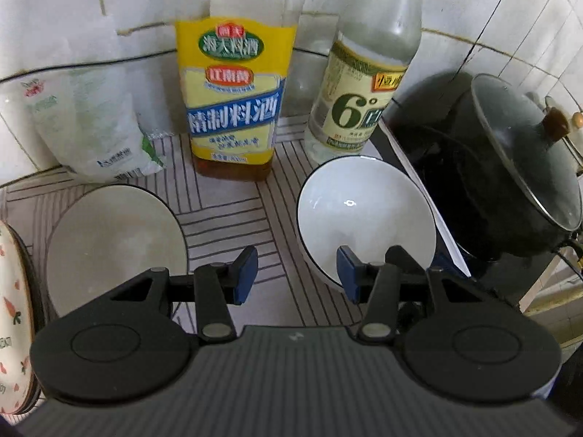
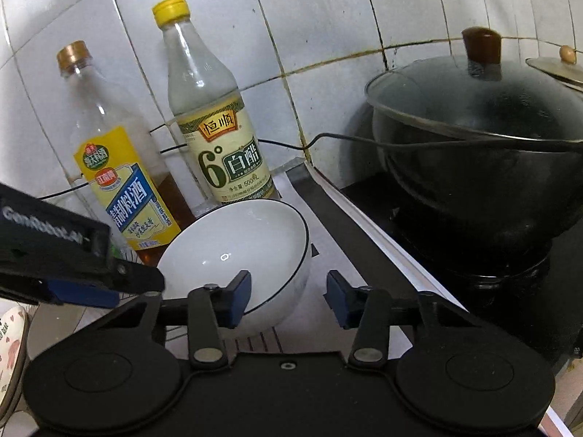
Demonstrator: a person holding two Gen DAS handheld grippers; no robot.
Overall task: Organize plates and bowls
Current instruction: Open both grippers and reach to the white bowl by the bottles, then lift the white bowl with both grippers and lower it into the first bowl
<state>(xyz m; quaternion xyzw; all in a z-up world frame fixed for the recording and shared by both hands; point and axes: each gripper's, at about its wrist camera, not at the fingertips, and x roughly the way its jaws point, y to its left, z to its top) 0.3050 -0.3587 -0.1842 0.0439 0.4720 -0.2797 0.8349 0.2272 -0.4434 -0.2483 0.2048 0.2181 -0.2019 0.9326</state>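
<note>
Both wrist cameras look forward and slightly down, close over the counter (image 1: 226, 215), toward the tiled wall (image 2: 320, 18). The right view sits further right. Both share the white bowl (image 1: 364, 211) (image 2: 237, 247), two bottles and black pot (image 2: 484, 153).

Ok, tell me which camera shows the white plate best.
The left wrist view: the white plate lies nearly whole at the left, beside the white bowl. The right wrist view does not show it.
</note>
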